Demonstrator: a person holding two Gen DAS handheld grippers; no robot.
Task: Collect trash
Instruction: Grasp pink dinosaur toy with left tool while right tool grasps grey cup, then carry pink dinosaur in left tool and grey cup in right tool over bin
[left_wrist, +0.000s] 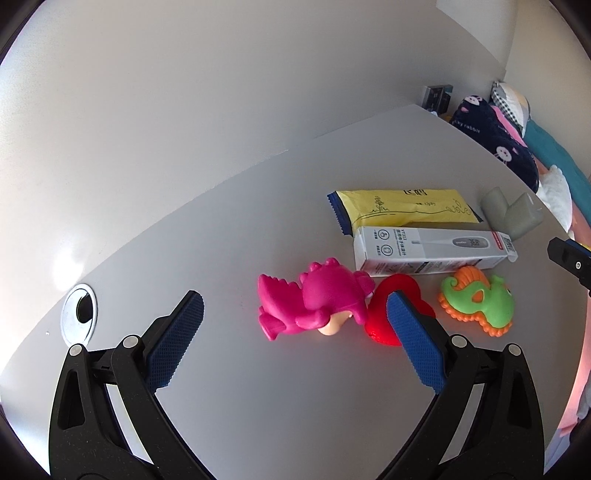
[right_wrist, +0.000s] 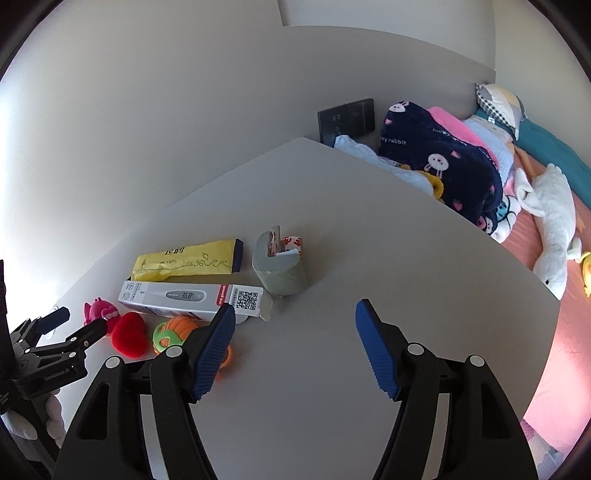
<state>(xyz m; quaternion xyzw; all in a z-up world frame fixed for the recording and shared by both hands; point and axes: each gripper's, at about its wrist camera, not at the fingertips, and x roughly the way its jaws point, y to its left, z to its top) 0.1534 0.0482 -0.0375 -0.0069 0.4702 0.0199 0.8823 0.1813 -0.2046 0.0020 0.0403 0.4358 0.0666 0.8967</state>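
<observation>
On a grey table (left_wrist: 258, 206) lie a yellow snack wrapper (left_wrist: 402, 208), a white thermometer box (left_wrist: 432, 251) and a grey foam corner piece (left_wrist: 511, 214). In front of them sit a pink toy (left_wrist: 314, 299), a red toy (left_wrist: 391, 314) and a green-and-orange toy (left_wrist: 480, 299). My left gripper (left_wrist: 295, 321) is open just before the pink toy, nothing between its pads. My right gripper (right_wrist: 295, 332) is open over bare table, with the foam piece (right_wrist: 279, 267) and the box (right_wrist: 188, 299) beyond its left finger. The left gripper (right_wrist: 70, 325) shows at the left edge of that view.
A round cable hole (left_wrist: 79, 312) is set in the table at the left. A wall rises behind the table. To the right lies a bed with a dark rabbit-print blanket (right_wrist: 443, 162), pillows and a white plush toy (right_wrist: 554, 229). A dark wall panel (right_wrist: 345, 118) sits behind the table corner.
</observation>
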